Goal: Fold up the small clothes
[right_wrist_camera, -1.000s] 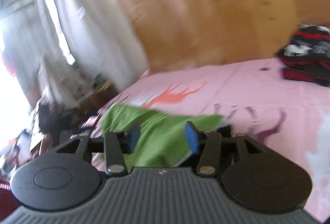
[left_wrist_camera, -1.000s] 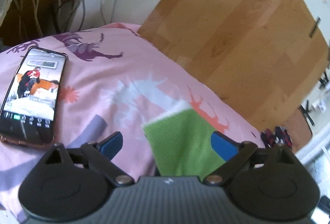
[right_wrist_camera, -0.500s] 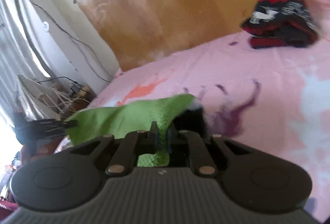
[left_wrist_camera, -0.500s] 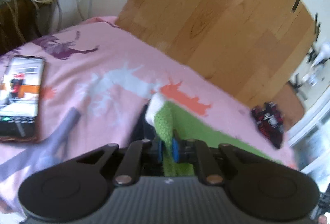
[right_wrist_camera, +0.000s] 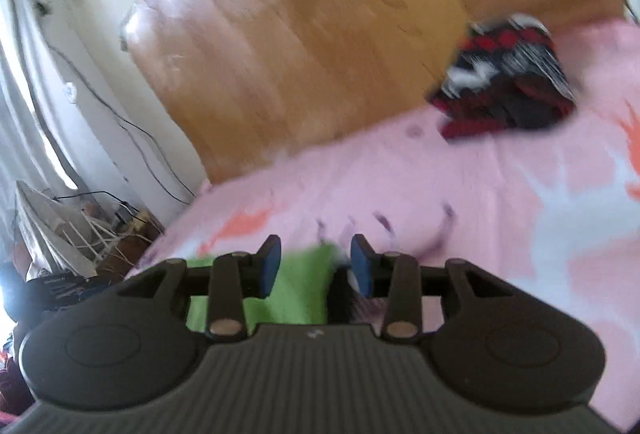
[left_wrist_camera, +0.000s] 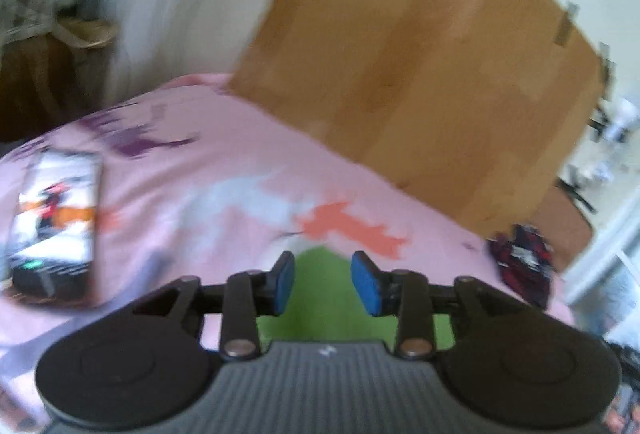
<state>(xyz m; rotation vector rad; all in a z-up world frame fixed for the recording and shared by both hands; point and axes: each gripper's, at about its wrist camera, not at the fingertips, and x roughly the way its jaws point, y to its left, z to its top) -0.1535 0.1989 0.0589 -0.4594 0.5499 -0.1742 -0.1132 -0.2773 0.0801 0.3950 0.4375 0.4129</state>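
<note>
Both the left gripper [left_wrist_camera: 322,282] and the right gripper [right_wrist_camera: 314,265] are opening, pads apart over the green garment [left_wrist_camera: 320,298] on the pink bedsheet [left_wrist_camera: 240,170], so 1 fold seems released and the next move probably needs a fresh edge grip.

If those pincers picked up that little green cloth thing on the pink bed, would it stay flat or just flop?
The small green fleecy garment would probably flop: it lies limp on the pink printed bedsheet. It looks thin, so likely light. Its fuzzy surface should grip, not slip.
</note>
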